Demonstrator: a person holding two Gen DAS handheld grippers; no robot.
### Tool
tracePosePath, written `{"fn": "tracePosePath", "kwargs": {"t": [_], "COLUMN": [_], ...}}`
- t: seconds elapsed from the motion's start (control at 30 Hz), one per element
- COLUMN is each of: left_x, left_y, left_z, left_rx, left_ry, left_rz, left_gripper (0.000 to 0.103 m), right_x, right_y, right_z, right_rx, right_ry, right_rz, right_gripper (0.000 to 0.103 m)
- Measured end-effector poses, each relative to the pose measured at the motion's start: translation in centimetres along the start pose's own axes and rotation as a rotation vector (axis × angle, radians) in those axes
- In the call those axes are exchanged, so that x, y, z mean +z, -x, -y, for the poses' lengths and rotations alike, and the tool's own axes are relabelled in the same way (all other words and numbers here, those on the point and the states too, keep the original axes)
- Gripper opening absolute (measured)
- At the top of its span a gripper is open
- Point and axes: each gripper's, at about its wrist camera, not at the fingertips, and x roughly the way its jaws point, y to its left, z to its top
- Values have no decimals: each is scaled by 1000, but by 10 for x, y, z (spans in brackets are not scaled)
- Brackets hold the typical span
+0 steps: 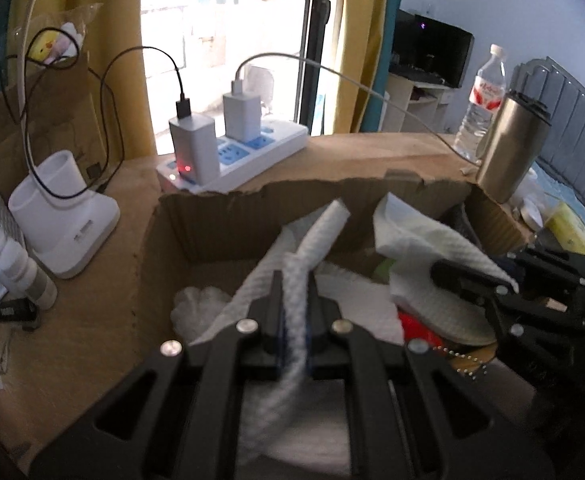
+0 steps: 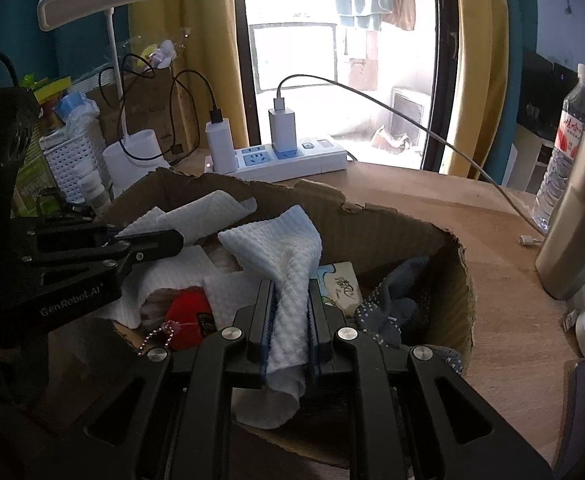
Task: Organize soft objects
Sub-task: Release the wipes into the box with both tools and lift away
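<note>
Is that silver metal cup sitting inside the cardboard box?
No, the silver cup stands on the wooden table, outside the cardboard box.

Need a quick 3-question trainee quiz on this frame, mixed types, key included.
1. True or false: the left tongs are open.
2. What do the right tongs grip? A) white cloth B) red item C) grey sock
3. Fill in: the steel tumbler stands ____ the cardboard box.

Key: 1 false, they pinch a white cloth. 2 A, another white cloth. 3 outside.
</note>
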Motion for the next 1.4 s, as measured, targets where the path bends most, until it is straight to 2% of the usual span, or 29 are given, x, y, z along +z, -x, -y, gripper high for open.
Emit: {"fn": "tracePosePath", "kwargs": {"t": [0.23, 0.5, 0.6, 0.67, 0.73, 1.0, 1.2, 1.4], "left_x": [0, 3, 3, 3, 3, 0, -5, -11], "left_y": [1, 19, 29, 37, 47, 82, 111, 145], "left_z": [1, 1, 1, 0, 0, 2, 5, 4], "left_rx": [15, 32, 36, 35, 29, 27, 26, -1], "left_ry": [-4, -10, -8, -2, 7, 5, 7, 11], "left_rz": [-5, 33, 56, 76, 102, 180, 248, 337], "left_gripper": [10, 23, 34, 57, 62, 66, 72, 84], "right_x": [0, 2, 4, 4, 5, 2, -2, -7], "right_y": [-2, 6, 14, 20, 27, 53, 74, 107], "right_z": [0, -3, -5, -5, -5, -9, -13, -16], "right_rx": [1, -1, -6, -12, -21, -50, -71, -120], "right_ry": [-7, -4, -5, -10, -17, -27, -27, -40], "right_rz": [-6, 19, 40, 57, 72, 115, 144, 222], "right_gripper": [20, 52, 59, 61, 63, 67, 73, 78]}}
